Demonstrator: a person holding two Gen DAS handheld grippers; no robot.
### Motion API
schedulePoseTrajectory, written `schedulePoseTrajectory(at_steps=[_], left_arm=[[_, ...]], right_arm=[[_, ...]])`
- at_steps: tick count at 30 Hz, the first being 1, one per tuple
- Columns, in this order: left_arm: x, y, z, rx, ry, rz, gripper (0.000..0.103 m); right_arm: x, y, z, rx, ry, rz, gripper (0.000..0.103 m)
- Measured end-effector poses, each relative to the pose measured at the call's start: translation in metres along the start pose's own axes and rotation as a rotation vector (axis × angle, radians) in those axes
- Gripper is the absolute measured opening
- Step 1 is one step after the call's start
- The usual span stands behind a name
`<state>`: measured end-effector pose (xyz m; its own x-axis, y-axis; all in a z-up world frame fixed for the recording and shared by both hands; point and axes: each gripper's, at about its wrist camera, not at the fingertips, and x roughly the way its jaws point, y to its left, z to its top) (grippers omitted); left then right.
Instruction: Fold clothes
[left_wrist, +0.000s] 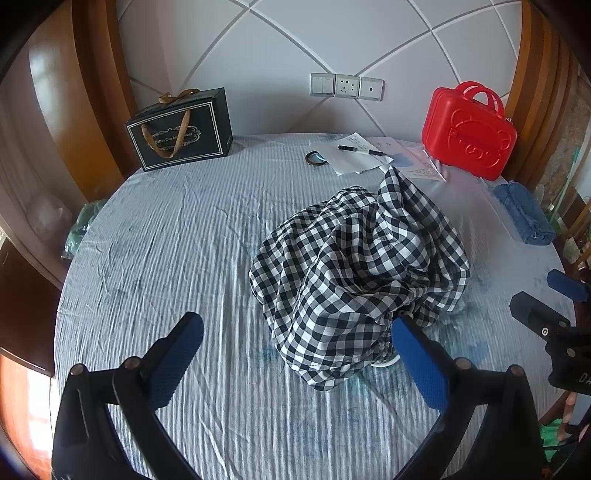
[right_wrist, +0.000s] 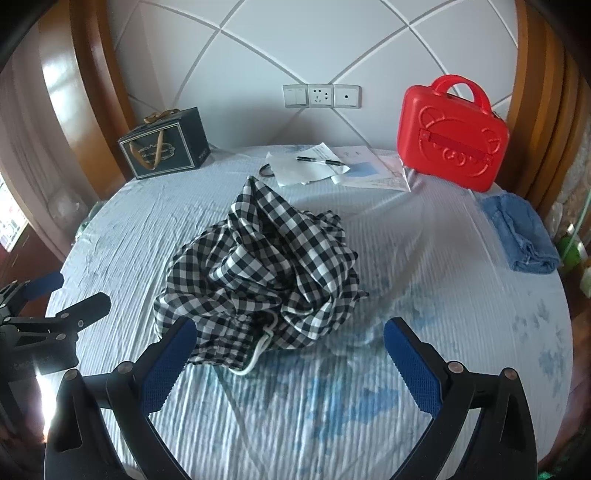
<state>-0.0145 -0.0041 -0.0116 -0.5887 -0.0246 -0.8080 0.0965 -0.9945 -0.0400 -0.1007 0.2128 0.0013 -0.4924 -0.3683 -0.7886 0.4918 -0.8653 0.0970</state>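
Note:
A black-and-white checked garment lies crumpled in a heap on the striped light-blue table cover. It also shows in the right wrist view, with a white drawstring hanging at its near edge. My left gripper is open and empty, just short of the heap's near left side. My right gripper is open and empty, its left fingertip at the heap's near edge. Each gripper shows at the edge of the other's view, the right one and the left one.
A dark gift box stands at the back left, a red case at the back right. Papers with a pen and a tape ring lie at the back. A folded blue cloth lies at the right edge.

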Motion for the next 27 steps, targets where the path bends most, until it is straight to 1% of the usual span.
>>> schedulePoseTrajectory(at_steps=[15,22,25,27], left_arm=[[0.012,0.002,0.000,-0.024,0.028,0.002,0.103],[0.022,0.004,0.001,-0.035,0.047,0.006,0.103],[0.030,0.005,0.001,-0.039,0.060,0.005,0.103],[0.041,0.007,0.002,-0.034,0.070,0.003,0.103]], right_arm=[[0.006,-0.005,0.000,0.006,0.012,-0.016,0.103],[0.016,-0.011,0.001,0.033,0.034,0.003,0.103],[0.019,-0.012,0.002,0.033,0.031,-0.017,0.103],[0.024,-0.017,0.001,0.051,0.026,0.016,0.103]])
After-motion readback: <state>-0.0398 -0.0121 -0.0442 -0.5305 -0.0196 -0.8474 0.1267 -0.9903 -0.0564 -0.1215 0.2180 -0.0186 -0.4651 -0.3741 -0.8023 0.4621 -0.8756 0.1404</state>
